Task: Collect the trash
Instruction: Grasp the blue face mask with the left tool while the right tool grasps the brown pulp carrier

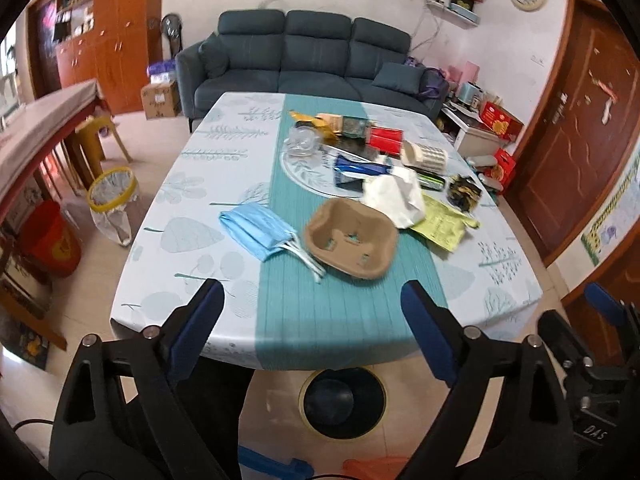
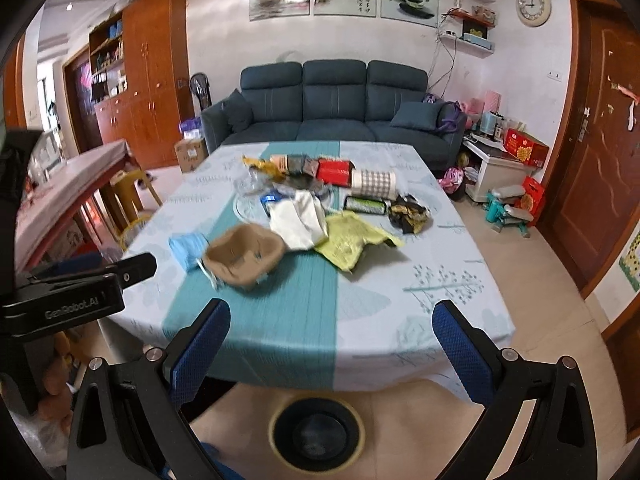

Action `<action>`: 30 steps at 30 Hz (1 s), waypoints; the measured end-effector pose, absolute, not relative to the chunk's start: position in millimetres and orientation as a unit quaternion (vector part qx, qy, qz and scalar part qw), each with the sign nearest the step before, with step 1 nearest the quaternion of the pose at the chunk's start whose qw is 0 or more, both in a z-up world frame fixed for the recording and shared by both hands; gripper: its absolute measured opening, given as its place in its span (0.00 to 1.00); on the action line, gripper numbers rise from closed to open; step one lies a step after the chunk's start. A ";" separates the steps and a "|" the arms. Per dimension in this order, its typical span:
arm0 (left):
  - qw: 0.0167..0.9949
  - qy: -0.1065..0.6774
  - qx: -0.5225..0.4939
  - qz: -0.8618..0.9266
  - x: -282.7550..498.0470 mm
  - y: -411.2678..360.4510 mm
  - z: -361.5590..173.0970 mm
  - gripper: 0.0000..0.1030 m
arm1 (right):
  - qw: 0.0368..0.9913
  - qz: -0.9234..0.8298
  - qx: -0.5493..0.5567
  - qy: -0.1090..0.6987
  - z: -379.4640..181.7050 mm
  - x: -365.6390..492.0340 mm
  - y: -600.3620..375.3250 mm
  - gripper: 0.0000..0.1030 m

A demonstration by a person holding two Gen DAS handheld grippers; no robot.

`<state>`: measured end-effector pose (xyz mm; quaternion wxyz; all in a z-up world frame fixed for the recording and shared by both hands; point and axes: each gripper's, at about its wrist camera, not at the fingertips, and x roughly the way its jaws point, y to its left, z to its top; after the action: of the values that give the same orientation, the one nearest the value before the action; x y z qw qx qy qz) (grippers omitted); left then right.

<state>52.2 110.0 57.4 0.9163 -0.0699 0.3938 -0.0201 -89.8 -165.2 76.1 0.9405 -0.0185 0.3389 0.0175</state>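
Left claw and right claw gape wide, holding nothing

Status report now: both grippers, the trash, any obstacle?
Left gripper open, empty. Right gripper open, empty. Trash on table untouched; pulp tray nearest. Nothing blocking.

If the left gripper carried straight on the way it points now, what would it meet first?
Most likely the brown pulp cup tray, sitting between the open left gripper fingers' lines on the table; depth is uncertain, so the bare cloth might come first.

Matt moulded-pulp cup tray; soft pleated cloth masks; crumpled white paper; glossy foil wrapper; smooth printed tablecloth; clear plastic cup.
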 end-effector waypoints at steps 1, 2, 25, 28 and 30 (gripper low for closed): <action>0.912 0.401 -0.076 -0.024 59.5 118.3 56.7 0.84 | 0.942 0.014 -0.019 0.335 77.8 -86.8 -161.2 0.99; 0.908 0.410 -0.081 -0.030 69.2 124.1 54.8 0.84 | 0.943 0.011 -0.020 0.333 77.2 -83.1 -159.6 1.00; 0.768 0.586 -0.248 -0.073 224.1 250.6 -37.7 0.84 | 0.860 0.049 0.187 0.473 -28.4 69.8 -121.8 0.70; 0.753 0.600 -0.260 -0.068 239.3 252.0 -51.0 0.84 | 0.846 0.051 0.213 0.486 -46.5 83.7 -122.9 0.68; 0.748 0.606 -0.263 -0.067 246.1 249.6 -56.3 0.84 | 0.841 0.054 0.221 0.491 -54.2 92.1 -121.8 0.65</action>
<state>246.1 249.6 -56.3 0.7478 -0.2628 0.6060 -0.0670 92.1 -121.8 -54.2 0.8408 0.2206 0.4915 0.0536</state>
